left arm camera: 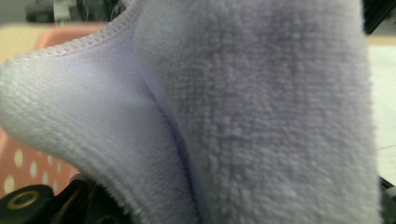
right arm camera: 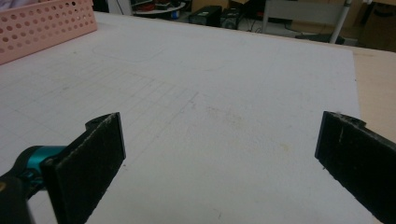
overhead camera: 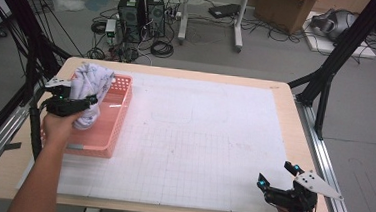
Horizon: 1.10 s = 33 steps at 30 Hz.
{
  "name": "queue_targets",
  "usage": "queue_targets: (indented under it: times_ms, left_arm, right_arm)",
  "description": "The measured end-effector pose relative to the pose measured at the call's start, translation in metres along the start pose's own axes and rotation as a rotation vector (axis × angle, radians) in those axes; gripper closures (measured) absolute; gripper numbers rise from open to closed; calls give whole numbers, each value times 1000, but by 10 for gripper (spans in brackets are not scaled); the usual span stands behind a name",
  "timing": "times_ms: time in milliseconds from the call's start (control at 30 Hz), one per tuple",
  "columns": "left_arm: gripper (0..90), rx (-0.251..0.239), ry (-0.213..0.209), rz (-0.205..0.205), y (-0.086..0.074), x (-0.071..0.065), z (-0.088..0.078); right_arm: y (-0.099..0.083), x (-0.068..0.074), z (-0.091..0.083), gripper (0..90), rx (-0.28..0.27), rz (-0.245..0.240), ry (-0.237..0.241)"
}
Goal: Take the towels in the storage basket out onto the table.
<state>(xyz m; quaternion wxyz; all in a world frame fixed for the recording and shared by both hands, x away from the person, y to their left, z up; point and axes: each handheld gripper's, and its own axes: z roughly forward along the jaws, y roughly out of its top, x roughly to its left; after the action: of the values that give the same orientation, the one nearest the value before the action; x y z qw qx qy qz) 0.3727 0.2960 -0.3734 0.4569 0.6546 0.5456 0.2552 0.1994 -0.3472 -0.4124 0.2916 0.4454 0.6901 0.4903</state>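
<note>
A pale lavender towel hangs bunched over the left end of the pink perforated basket, its top above the rim. My left gripper reaches in from the left and is shut on the towel's lower part. In the left gripper view the fluffy towel is right up against the camera, with a folded stitched edge, and the pink basket wall shows behind it. My right gripper rests open near the table's front right corner. Its black pads stand far apart over the bare mat.
A white gridded mat covers most of the wooden table. The basket stands at the table's left side. Beyond the far edge are computer towers, cables and a cardboard box on the floor. Black frame legs stand at the right.
</note>
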Motion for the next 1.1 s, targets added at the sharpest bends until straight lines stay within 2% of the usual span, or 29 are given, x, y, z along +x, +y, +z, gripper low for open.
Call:
queue_targets:
  times_ms: [33, 67, 133, 167, 233, 367, 433, 467, 567, 600, 633, 733, 767, 800, 833, 867, 967, 1100]
  left_arm:
    - [498, 0, 0, 0, 0, 0, 0]
    - [498, -47, -30, 4, 0, -1, -4]
    - [498, -64, -39, 6, 0, -1, -5]
    - [498, -83, -53, 30, 1, -2, -8]
    - [498, -111, -67, 49, 1, -3, -11]
    - [497, -182, -98, 52, 4, -4, -17]
    - [497, -194, -108, 57, 3, -4, -18]
    - [497, -199, -117, 78, 3, -4, -19]
    - [495, -217, -132, 77, 3, -8, -21]
    - [495, -249, -156, 64, 5, -13, -24]
    - [494, -249, -156, 64, 5, -13, -24]
    - [492, -274, -195, 81, 10, -25, -27]
    - [491, -291, -225, 92, 13, -34, -27]
    - [490, -297, -245, 97, 14, -38, -26]
    - [489, -297, -245, 97, 14, -38, -26]
    - [488, -304, -290, 103, 17, -46, -22]
    - [487, -306, -318, 124, 19, -55, -17]
    - [484, -325, -391, 164, 24, -82, -12]
  right_arm:
    - [0, 0, 0, 3, 0, 0, -3]
    - [0, 0, 0, 2, -1, 0, -2]
    - [0, 0, 0, 3, -4, -5, -2]
    - [0, 0, 0, 2, 0, 0, 2]
    - [0, 0, 1, 2, 3, -2, 2]
    - [0, 0, 2, 2, 2, 1, 5]
    - [0, 0, 3, 2, 6, 3, 5]
    - [0, 0, 3, 2, 8, 1, 2]
    - [1, 0, 3, 2, 1, 4, 2]
    - [1, 1, 2, 2, -2, 5, 4]
    - [1, 1, 2, 2, -2, 5, 4]
    - [1, 3, 0, 3, -4, 2, 10]
    - [1, 3, 0, 2, -5, 5, 13]
    - [1, 2, 0, 3, -4, 1, 12]
    - [1, 2, 1, 2, -1, -3, 12]
    - [1, 2, 1, 2, 0, 0, 12]
    - [1, 2, 0, 2, -3, -2, 10]
    - [1, 0, 0, 2, -2, 4, 7]
